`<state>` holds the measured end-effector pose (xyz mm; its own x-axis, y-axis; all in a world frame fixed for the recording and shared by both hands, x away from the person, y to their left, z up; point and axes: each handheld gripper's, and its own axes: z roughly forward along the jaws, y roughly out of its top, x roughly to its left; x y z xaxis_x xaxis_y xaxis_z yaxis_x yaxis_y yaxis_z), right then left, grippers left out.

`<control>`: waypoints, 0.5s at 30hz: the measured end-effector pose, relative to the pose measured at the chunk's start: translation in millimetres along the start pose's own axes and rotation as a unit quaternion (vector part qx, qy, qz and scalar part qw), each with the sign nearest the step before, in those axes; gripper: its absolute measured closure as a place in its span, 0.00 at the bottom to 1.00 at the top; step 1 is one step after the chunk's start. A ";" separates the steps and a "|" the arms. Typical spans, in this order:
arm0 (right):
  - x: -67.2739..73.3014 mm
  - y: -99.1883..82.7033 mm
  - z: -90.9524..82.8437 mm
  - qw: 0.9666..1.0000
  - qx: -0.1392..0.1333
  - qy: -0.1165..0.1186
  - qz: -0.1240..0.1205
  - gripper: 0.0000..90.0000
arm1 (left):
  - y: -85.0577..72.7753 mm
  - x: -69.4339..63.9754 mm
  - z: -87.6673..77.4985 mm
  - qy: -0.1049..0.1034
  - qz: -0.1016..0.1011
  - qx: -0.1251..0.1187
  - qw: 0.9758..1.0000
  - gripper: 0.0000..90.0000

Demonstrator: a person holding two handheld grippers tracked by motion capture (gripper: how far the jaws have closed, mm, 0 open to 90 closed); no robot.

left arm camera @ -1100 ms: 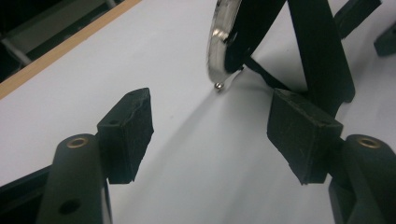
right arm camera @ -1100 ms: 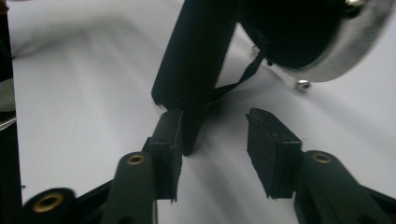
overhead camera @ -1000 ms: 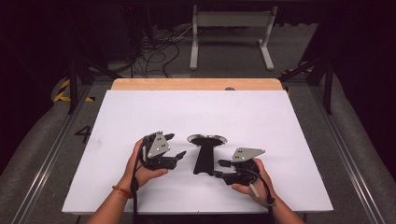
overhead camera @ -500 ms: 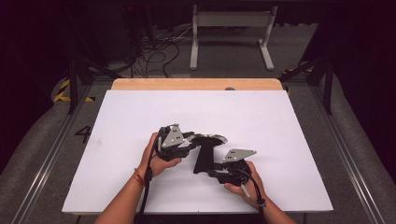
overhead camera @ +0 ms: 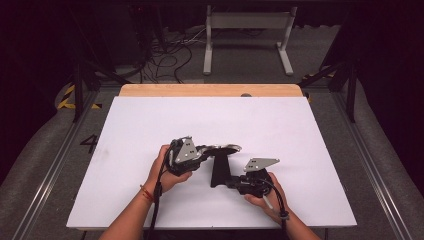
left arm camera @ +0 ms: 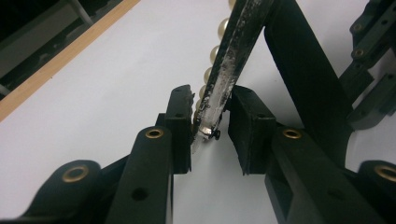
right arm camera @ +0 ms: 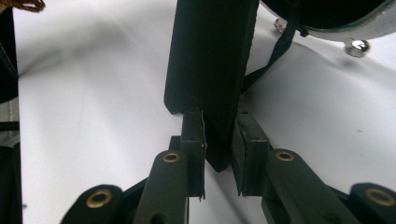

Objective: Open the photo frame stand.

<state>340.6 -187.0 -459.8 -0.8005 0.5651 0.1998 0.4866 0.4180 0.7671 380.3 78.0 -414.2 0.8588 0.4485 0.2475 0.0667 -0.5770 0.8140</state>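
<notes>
High view, white table (overhead camera: 150, 125), black hand mirror (overhead camera: 219, 160) near its middle, left gripper (overhead camera: 202, 151) jaws just closed onto the mirror's pearl-edged rim (left arm camera: 212, 100), right gripper (overhead camera: 227, 182) jaws just closed, clamping the black handle (right arm camera: 212, 70) nearer the person.

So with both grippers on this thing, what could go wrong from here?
1. The left gripper has just been closing its jaws, and they pinch only the end of the thin pearl-trimmed rim. The rim could slip out, or the pearls could get knocked loose.
2. The right gripper, also just closing, catches only the tip of the black handle. Lifting might let it pivot or drop onto the table.
</notes>
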 end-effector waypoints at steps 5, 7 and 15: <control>-2.1 -1.9 -2.2 1.000 0.002 -0.006 0.004 0.85 | 1.3 -2.3 2.3 0.010 -0.002 -0.004 1.000 0.78; -3.5 -2.7 -2.6 1.000 0.002 -0.008 0.009 0.84 | -0.3 -1.9 3.5 0.019 -0.011 -0.005 1.000 0.73; -1.8 -2.3 -4.5 1.000 0.006 -0.020 -0.001 0.84 | -5.7 -2.2 7.6 0.009 -0.014 -0.017 1.000 0.76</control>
<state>339.3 -192.2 -459.2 -0.7867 0.5926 0.1731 0.4894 0.4276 0.7600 381.9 75.2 -423.4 0.8473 0.4768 0.2339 0.0731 -0.5410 0.8378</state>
